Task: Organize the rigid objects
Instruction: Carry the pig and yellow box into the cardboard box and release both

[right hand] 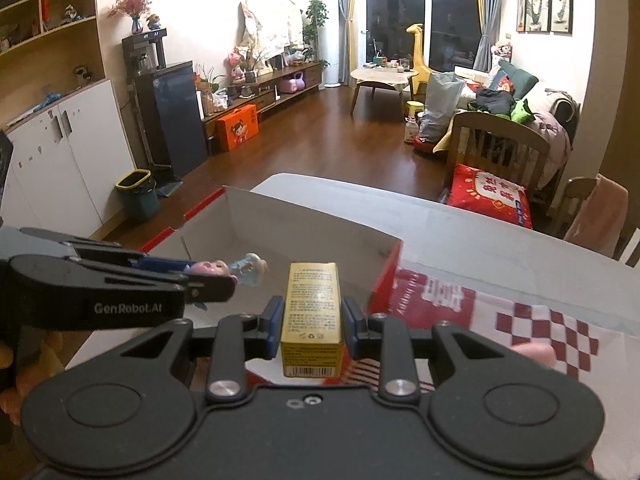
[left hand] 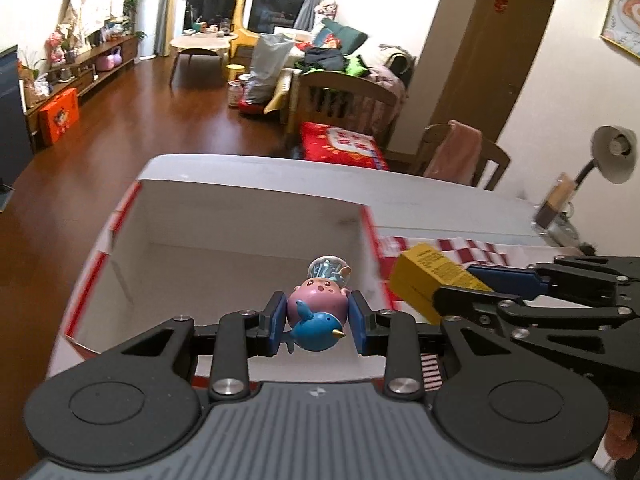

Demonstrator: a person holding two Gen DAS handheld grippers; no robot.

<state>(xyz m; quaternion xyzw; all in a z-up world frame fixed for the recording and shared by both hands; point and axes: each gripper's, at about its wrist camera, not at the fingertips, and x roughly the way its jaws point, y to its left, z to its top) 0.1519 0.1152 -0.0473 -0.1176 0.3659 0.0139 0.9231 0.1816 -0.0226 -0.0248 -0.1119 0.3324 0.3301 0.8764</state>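
Note:
My left gripper [left hand: 318, 322] is shut on a toy figure [left hand: 318, 312], pink and blue with a clear dome on top, held over the open white cardboard box [left hand: 240, 232]. My right gripper [right hand: 312, 316] is shut on a yellow carton [right hand: 312, 312] and holds it at the box's near right rim [right hand: 384, 276]. In the left wrist view the yellow carton [left hand: 430, 280] and the right gripper [left hand: 460, 286] show at the right, beside the box wall. In the right wrist view the left gripper [right hand: 224, 276] with the toy [right hand: 232, 270] comes in from the left.
The box has red edges and stands on a white table [right hand: 480, 232]. The box's red checkered lid [right hand: 540, 328] lies to its right. A desk lamp [left hand: 612, 156] stands at the table's far right. Chairs [left hand: 460, 156] stand behind the table.

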